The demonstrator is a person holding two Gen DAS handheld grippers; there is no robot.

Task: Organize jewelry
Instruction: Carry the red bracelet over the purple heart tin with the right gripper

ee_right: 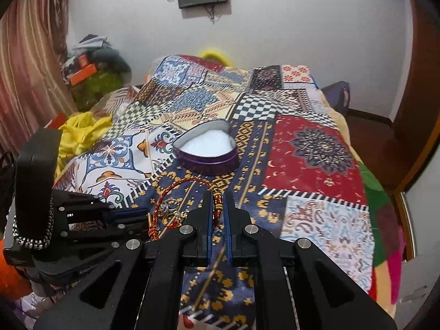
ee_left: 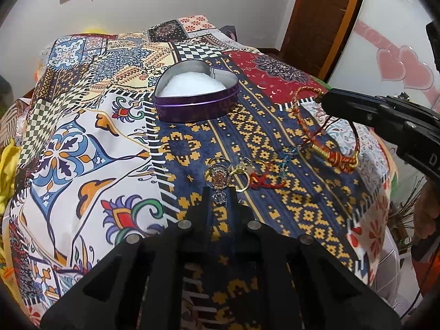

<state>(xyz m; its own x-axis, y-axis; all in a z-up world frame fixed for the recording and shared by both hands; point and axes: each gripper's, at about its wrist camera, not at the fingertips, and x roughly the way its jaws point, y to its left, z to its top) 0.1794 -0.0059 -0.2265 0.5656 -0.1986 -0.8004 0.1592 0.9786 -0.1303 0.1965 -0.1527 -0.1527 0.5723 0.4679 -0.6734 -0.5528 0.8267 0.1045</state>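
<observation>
A purple heart-shaped tin (ee_left: 195, 99) with white padding stands open on the patterned bedspread; it also shows in the right wrist view (ee_right: 209, 151). My right gripper (ee_right: 218, 203) is shut on a red and gold braided bracelet (ee_right: 184, 189) and holds it above the bed; the bracelet hangs from its tip in the left wrist view (ee_left: 324, 134). My left gripper (ee_left: 220, 192) is shut on a silver keyring charm (ee_left: 219, 197). Gold rings, a red cord and a blue bead piece (ee_left: 258, 173) lie just beyond it.
The patchwork bedspread (ee_left: 82, 143) covers the whole bed. A yellow cloth (ee_right: 82, 134) lies at the left edge. Clutter sits in the far left corner (ee_right: 90, 63). A wooden door frame (ee_left: 324, 19) and a wardrobe with pink hearts (ee_left: 398, 66) stand on the right.
</observation>
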